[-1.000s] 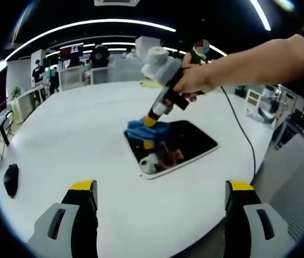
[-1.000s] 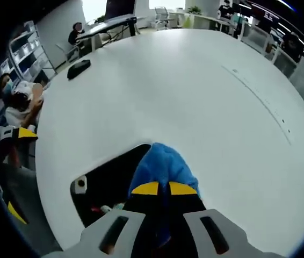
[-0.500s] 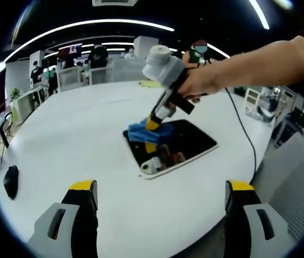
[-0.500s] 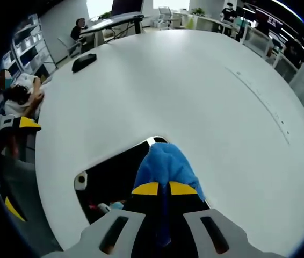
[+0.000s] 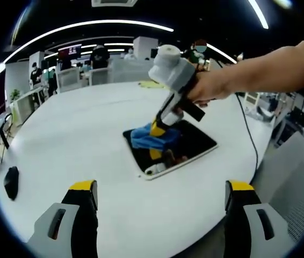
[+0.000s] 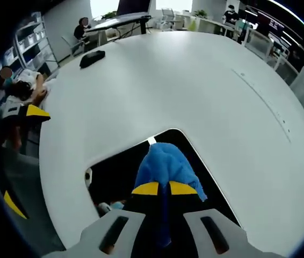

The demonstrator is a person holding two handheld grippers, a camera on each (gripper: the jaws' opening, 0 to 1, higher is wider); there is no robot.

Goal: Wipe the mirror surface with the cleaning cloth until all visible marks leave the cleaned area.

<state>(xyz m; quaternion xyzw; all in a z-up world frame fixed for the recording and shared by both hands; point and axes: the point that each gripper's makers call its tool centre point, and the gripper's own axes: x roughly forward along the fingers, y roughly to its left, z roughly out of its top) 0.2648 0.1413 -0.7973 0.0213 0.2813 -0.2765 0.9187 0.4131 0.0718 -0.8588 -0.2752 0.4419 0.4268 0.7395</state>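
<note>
Cloth (image 6: 165, 165) was pinched between the right gripper's (image 6: 160, 188) jaws and pressed down on the mirror (image 6: 117, 174), so that hand was clearly the one doing the work. In the right gripper view the blue wad sat just ahead of the yellow tips, up against the mirror's far corner, with the dark glass spreading back toward the near left and near right of it. So I'd guess whatever was left to wipe lay back toward the gripper and off to its sides, not further out. From the left gripper view the mirror (image 5: 192, 144) lay out in the middle of the white table (image 5: 77, 140), long axis running left to right and a bit slanted, with the cloth (image 5: 147, 137) on its left end and the right gripper (image 5: 157, 128) angled down into it. The left gripper (image 5: 161, 196) hung well back with its jaws spread wide and nothing between them. I couldn't make out any marks on the glass, too dark and reflective.
</note>
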